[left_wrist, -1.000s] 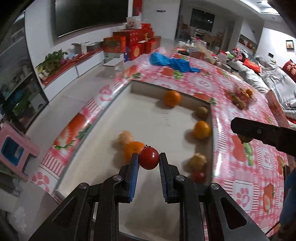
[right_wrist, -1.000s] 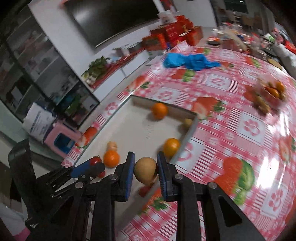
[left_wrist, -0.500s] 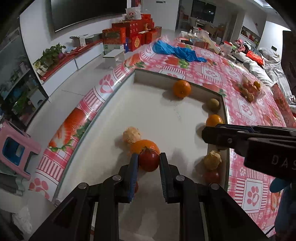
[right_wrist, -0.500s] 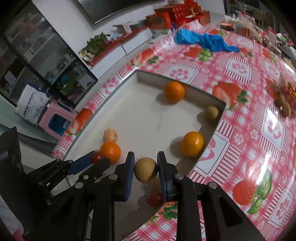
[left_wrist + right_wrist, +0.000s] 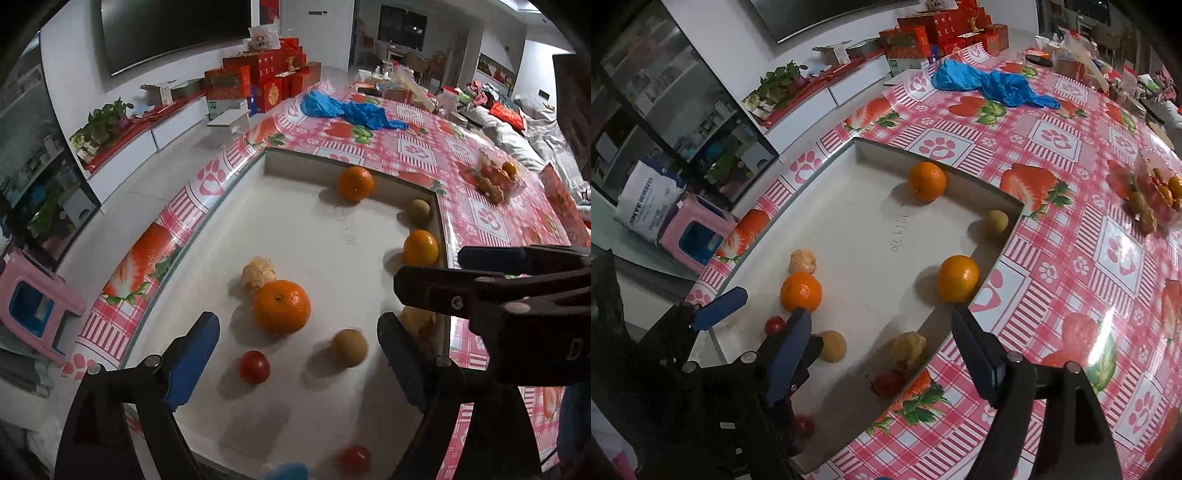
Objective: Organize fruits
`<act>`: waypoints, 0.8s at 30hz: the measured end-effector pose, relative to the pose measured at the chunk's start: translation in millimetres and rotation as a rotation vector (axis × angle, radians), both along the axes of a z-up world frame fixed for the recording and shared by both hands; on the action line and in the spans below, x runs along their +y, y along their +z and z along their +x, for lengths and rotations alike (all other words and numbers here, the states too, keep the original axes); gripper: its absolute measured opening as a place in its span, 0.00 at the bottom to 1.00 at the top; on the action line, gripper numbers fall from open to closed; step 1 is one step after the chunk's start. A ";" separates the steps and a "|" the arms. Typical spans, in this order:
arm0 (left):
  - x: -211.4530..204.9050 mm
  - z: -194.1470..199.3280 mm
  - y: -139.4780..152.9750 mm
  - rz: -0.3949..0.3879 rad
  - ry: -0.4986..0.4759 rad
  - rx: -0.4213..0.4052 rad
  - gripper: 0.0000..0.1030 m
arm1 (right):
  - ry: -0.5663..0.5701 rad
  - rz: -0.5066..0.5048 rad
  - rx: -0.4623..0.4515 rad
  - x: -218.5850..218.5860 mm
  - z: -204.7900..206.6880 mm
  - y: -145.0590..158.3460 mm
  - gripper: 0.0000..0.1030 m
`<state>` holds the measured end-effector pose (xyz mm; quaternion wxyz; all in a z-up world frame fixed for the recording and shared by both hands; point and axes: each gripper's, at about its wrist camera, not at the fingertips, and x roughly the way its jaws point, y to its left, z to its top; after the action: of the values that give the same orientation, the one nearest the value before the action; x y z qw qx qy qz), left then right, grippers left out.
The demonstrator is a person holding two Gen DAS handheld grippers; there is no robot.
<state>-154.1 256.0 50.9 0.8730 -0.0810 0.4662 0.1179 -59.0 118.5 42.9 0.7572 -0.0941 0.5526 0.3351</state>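
A shallow white tray [image 5: 295, 162] [image 5: 886, 158] on the table holds loose fruit. My left gripper [image 5: 297, 350] [image 5: 779, 318] hangs over its near end, jaws opening wide. A small red tomato [image 5: 254, 366] [image 5: 774, 325] lies free on the tray floor between them. My right gripper [image 5: 881, 317] [image 5: 430, 271] is also opening above the tray's right side. A round brown fruit [image 5: 349, 348] [image 5: 833, 345] rests loose on the floor, slightly blurred, touching neither pad. A large orange [image 5: 281, 306] [image 5: 801, 291] sits just beyond both.
More fruit lies along the tray's far and right walls: two oranges [image 5: 355, 183] [image 5: 421, 248], a kiwi [image 5: 419, 211], beige lumps [image 5: 258, 272] [image 5: 908, 349]. A blue bag [image 5: 351, 110] and a clear fruit box [image 5: 1156, 195] sit on the tablecloth. A pink stool [image 5: 33, 306] stands left.
Both grippers have opened. The left has let go of the tomato and the right of the brown fruit; both fruits now lie on the tray floor. The right gripper has sunk closer.
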 end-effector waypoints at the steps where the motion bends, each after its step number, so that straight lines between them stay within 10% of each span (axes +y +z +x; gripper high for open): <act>1: -0.3 -0.3 -0.3 -0.006 0.001 0.003 0.86 | 0.001 -0.009 -0.006 -0.4 -0.9 0.7 0.81; 7: -2.6 -1.9 0.1 -0.004 0.007 0.011 1.00 | 0.006 -0.067 -0.052 -1.4 -3.3 2.2 1.00; 24: -11.0 -6.5 -1.4 0.023 -0.015 0.064 1.00 | 0.071 -0.190 -0.114 3.7 -17.0 -0.1 1.00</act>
<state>-160.7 245.0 49.5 0.8594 -0.0637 0.4930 0.1192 -76.0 122.3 42.8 0.7628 -0.2040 0.5341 0.3021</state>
